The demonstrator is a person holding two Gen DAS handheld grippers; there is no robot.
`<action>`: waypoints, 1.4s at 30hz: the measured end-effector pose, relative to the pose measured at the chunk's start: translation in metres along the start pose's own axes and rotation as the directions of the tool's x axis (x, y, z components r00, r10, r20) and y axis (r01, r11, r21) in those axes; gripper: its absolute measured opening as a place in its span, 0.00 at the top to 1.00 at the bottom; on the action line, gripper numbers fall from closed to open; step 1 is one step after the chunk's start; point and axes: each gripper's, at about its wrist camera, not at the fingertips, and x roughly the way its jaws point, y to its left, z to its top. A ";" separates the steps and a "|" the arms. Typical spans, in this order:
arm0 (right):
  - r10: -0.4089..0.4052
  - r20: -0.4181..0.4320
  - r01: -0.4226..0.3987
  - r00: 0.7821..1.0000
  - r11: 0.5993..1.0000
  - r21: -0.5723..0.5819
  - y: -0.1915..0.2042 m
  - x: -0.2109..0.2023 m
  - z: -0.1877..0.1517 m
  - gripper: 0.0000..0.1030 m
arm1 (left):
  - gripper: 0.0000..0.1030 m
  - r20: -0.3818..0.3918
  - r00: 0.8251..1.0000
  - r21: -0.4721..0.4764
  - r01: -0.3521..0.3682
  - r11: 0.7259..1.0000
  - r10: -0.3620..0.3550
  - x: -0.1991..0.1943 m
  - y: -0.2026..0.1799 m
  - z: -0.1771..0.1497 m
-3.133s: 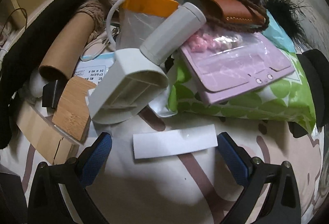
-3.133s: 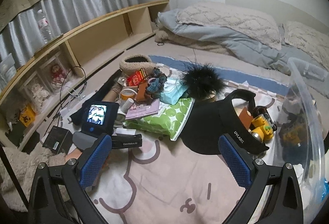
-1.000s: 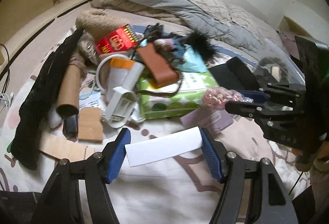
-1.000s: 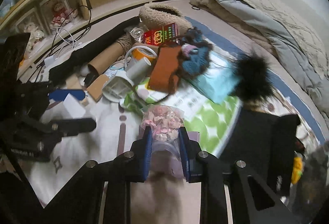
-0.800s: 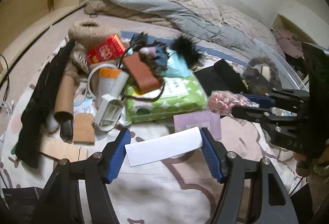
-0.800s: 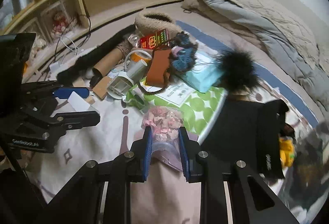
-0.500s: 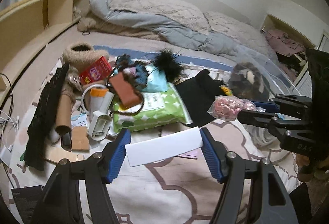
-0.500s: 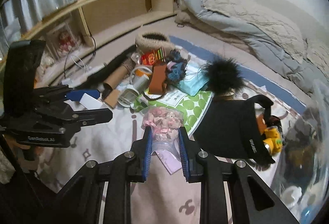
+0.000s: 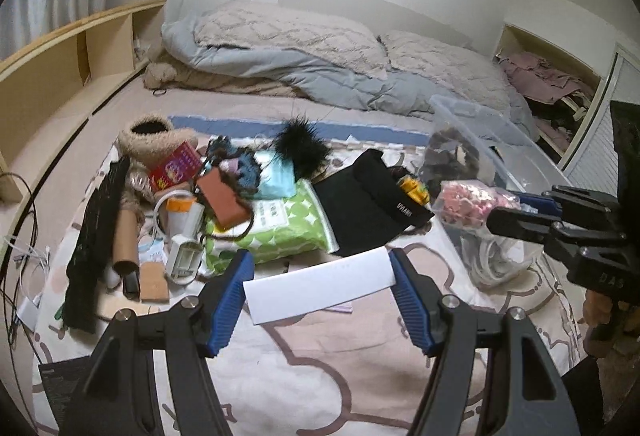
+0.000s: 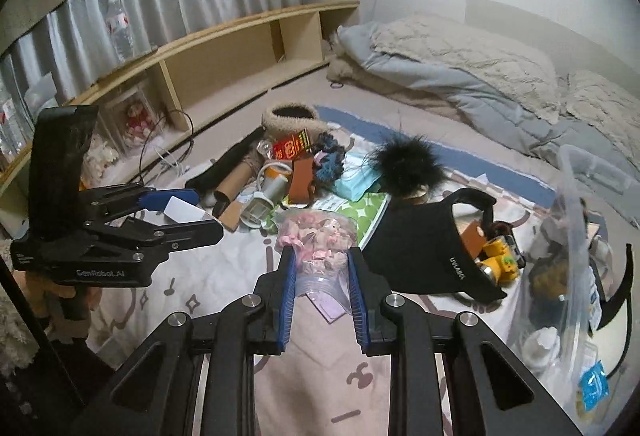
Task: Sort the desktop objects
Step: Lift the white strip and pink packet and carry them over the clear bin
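Currently the carry step: both picked items are in the air over the clutter pile, not yet dropped. Clear bag of pink pieces (image 10: 316,236) sits pinched between the pads of the right gripper (image 10: 320,278), jaws narrow. White card (image 9: 320,286) spans the left gripper (image 9: 320,296), jaws about half apart, clamped on its two ends. Clear plastic bin (image 10: 576,203) lies to the right of the right gripper. Next move, as I judge: bring each item over its destination, then release.
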 end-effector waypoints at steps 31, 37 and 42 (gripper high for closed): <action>-0.224 0.199 0.182 0.954 0.960 0.212 -0.080 -0.125 -0.012 0.75 | 0.34 0.108 0.969 0.148 0.206 0.967 -0.222 -0.003 -0.120 0.058; -0.300 0.199 0.244 0.933 0.933 0.264 -0.106 -0.144 -0.023 0.75 | 0.34 0.098 0.957 0.172 0.254 0.952 -0.274 0.003 -0.148 0.062; -0.385 0.161 0.315 0.909 0.885 0.343 -0.143 -0.159 -0.040 0.75 | 0.34 0.080 0.947 0.197 0.291 0.936 -0.311 0.011 -0.175 0.063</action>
